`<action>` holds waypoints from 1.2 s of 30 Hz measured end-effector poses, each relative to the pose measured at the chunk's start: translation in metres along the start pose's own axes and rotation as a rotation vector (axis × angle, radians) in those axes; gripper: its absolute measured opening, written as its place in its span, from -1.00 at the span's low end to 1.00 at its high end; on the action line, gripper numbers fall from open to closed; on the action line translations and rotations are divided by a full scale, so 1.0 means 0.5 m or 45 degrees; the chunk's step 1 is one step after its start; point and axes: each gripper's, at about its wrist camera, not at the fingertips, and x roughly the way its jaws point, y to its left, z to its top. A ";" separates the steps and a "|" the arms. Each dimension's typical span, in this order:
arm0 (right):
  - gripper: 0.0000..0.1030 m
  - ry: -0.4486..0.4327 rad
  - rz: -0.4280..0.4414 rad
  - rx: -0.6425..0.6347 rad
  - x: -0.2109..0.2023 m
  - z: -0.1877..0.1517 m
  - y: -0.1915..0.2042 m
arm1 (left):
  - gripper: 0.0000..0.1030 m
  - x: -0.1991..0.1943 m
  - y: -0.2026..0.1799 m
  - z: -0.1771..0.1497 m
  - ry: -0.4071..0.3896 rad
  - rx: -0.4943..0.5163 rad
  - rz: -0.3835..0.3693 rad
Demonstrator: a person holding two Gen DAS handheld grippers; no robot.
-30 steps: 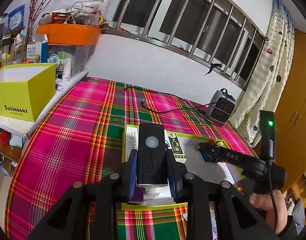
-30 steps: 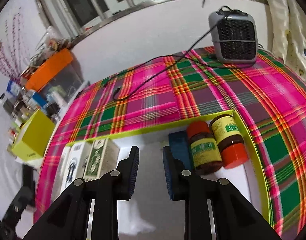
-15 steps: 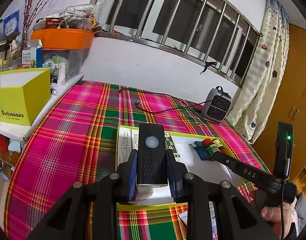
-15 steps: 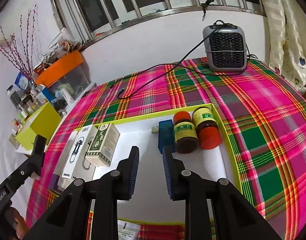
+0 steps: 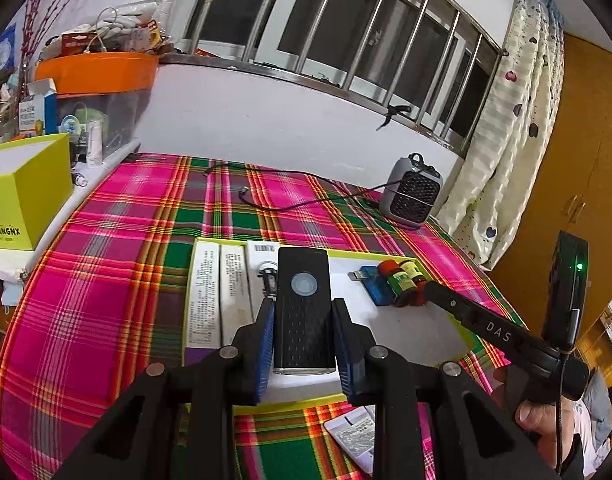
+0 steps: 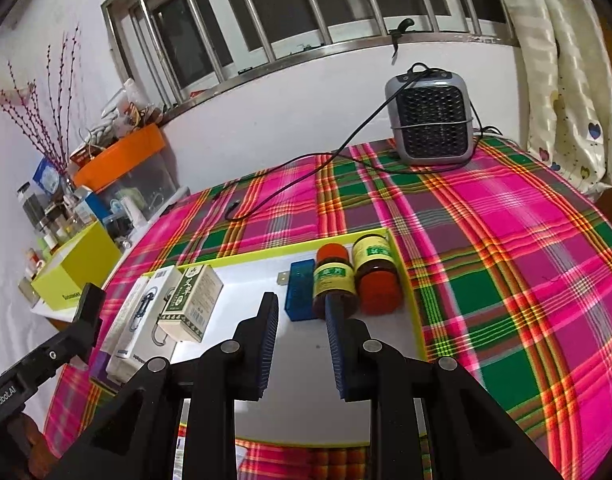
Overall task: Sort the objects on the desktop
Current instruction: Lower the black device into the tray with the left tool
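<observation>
Risk: black device (image 5: 302, 312) clamped in left hand-held gripper (image 5: 303, 334) could knock boxes (image 5: 220, 292) when lowered into tray (image 5: 434, 340); right hand-held gripper (image 6: 300, 336) closed, empty.

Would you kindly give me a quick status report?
Left tool shut on black device, above tray. Right tool shut, holding nothing. Bottles and boxes line tray sides.
</observation>
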 end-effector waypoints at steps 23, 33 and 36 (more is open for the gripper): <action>-0.51 -0.062 -0.023 0.038 -0.026 0.006 -0.040 | -0.45 0.083 -0.110 0.025 0.145 0.077 -0.042; -0.51 -0.056 -0.024 0.075 -0.028 0.007 -0.055 | -0.45 0.135 -0.120 0.025 0.211 0.065 -0.005; -0.51 -0.054 -0.016 0.080 -0.028 0.007 -0.056 | -0.45 0.150 -0.123 0.027 0.223 0.065 0.005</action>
